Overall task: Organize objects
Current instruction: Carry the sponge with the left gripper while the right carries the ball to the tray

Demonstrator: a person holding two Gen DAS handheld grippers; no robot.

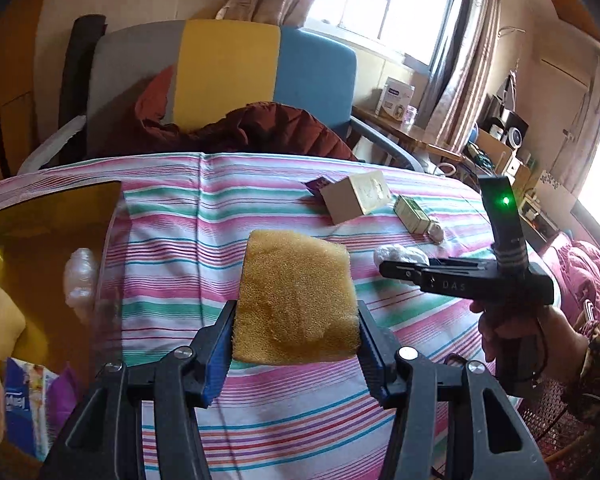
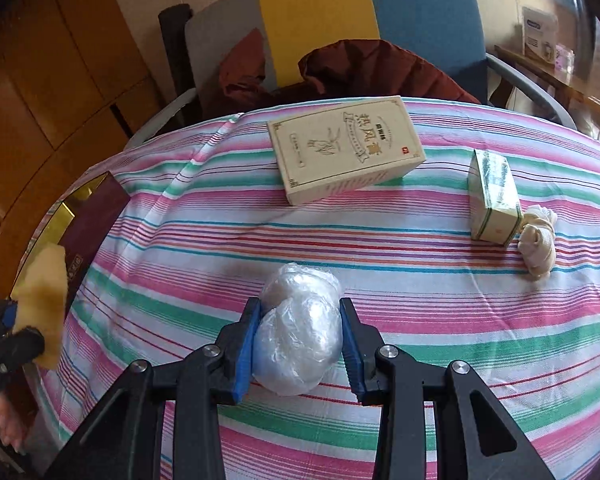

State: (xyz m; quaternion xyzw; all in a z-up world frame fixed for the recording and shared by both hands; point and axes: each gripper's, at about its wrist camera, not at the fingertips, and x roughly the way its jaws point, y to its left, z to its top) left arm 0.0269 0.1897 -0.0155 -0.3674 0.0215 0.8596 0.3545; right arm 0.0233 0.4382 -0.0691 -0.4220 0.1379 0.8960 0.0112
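Left wrist view: left claw [image 1: 298, 344] clenched on a yellow sponge [image 1: 296, 300], lifted clear of the striped worktop [image 1: 172, 216], presumably for carrying toward the gold-lined open box [image 1: 48, 220] at the left edge. Right claw [image 1: 392, 270] seen side-on beyond, held in a hand [image 1: 512, 328]. Cream box [image 1: 356, 196] and small green box [image 1: 412, 214] far back.

Right wrist view: right claw [image 2: 300, 340] clenched on a wad of clear plastic wrap [image 2: 300, 328], low over the worktop [image 2: 420, 280]; contact with the cloth cannot be told. Shown only here: printed lid of the cream box [image 2: 340, 148], knotted cloth bundle [image 2: 538, 240] touching the green box [image 2: 494, 200], maroon lid [image 2: 92, 216] of the open box. Sponge [image 2: 44, 292] at far left, well apart from the wrap.
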